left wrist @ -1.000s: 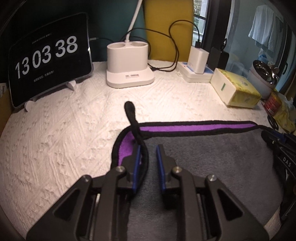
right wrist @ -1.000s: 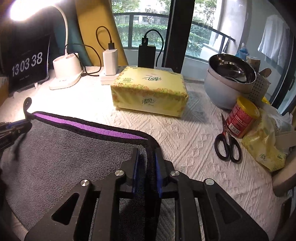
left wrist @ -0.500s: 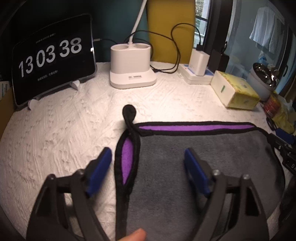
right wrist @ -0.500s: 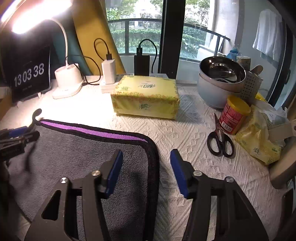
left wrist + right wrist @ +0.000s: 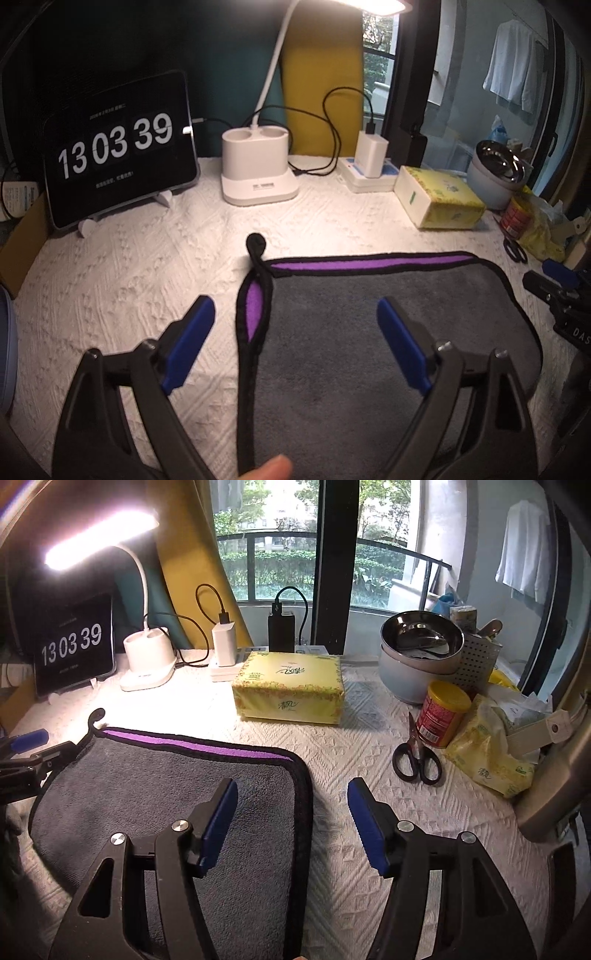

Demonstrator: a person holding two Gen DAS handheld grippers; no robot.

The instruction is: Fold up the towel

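Both grippers' jaws spread wide, towel (image 5: 388, 350) flat, released

Bare tablecloth (image 5: 122, 280) lies open left of the towel (image 5: 369, 332); tissue box (image 5: 290, 688) blocks behind it, scissors (image 5: 415, 755) and red can (image 5: 441, 714) block its right.

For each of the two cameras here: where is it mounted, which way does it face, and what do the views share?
Left wrist: on the left gripper, open above the towel's left edge, facing the clock; a fingertip shows at the bottom.
Right wrist: on the right gripper, open over the towel's right edge, facing the window and tissue box.
Shared: towel, clock, lamp base, tissue box; each sees the other gripper.
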